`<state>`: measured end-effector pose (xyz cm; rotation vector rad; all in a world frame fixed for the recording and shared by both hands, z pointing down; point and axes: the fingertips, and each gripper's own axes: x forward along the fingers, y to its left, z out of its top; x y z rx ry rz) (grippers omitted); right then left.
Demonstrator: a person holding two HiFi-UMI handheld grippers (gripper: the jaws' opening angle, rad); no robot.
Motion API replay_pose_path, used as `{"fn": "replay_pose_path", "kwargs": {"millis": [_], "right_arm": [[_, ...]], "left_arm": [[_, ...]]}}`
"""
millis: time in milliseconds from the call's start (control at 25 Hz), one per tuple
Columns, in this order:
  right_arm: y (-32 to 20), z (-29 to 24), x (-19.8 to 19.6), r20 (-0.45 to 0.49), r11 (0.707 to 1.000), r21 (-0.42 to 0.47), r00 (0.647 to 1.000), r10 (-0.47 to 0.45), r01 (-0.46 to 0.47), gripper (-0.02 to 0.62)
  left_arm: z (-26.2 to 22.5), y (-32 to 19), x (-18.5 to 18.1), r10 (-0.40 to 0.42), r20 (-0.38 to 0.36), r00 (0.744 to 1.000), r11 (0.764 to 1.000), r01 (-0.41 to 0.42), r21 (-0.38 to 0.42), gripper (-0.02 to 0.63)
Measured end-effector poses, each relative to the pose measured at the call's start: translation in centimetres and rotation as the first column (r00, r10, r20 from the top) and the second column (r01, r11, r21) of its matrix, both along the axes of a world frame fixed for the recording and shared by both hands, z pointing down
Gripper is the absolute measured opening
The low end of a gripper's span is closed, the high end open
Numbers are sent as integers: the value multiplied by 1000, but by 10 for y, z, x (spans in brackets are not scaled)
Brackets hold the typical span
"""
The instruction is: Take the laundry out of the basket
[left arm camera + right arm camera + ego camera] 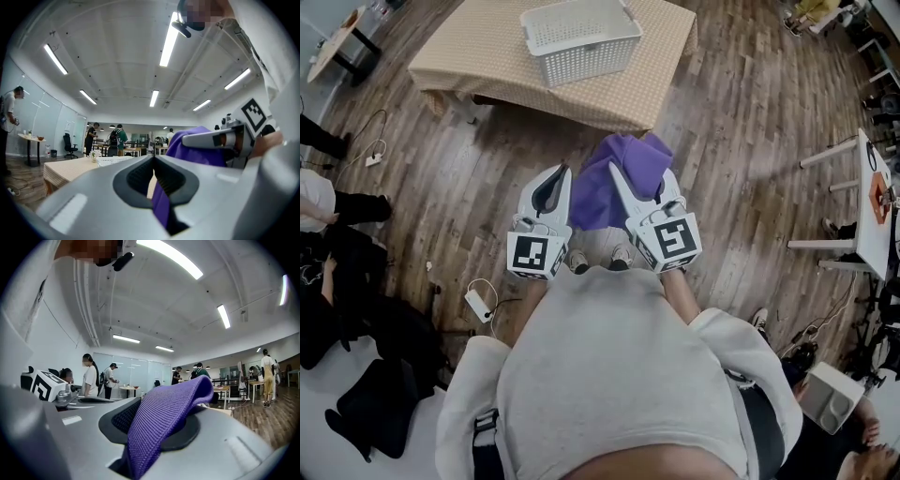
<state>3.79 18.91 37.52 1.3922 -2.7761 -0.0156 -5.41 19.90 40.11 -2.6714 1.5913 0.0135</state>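
Observation:
A purple cloth [614, 178] hangs in front of me above the wood floor, stretched between my two grippers. My right gripper [619, 176] is shut on it; in the right gripper view the knitted purple fabric [164, 416] bulges up out of the closed jaws. My left gripper [561, 180] is shut too, with a strip of the same cloth [161, 204] pinched low between its jaws. The white slatted laundry basket [579, 37] stands on the table beyond and looks empty from here. Both grippers point level, side by side, short of the table.
The basket's table has a beige checked cover [469, 66]. A white side table [874, 211] stands at the right. A power strip and cables [478, 302] lie on the floor at the left, near dark bags [356, 309]. People stand far off in the room.

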Motion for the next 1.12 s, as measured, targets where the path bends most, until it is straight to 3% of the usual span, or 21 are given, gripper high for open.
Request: {"fn": "replay_pose_path", "kwargs": {"millis": [560, 1120], "right_arm": [[-15, -18, 8, 90, 999, 15, 995, -47, 46, 117], [-18, -22, -2, 85, 996, 36, 993, -80, 77, 117]], "left_arm": [[-12, -1, 18, -33, 19, 999, 999, 33, 36, 11], [-12, -4, 14, -48, 26, 999, 998, 47, 41, 11]]}}
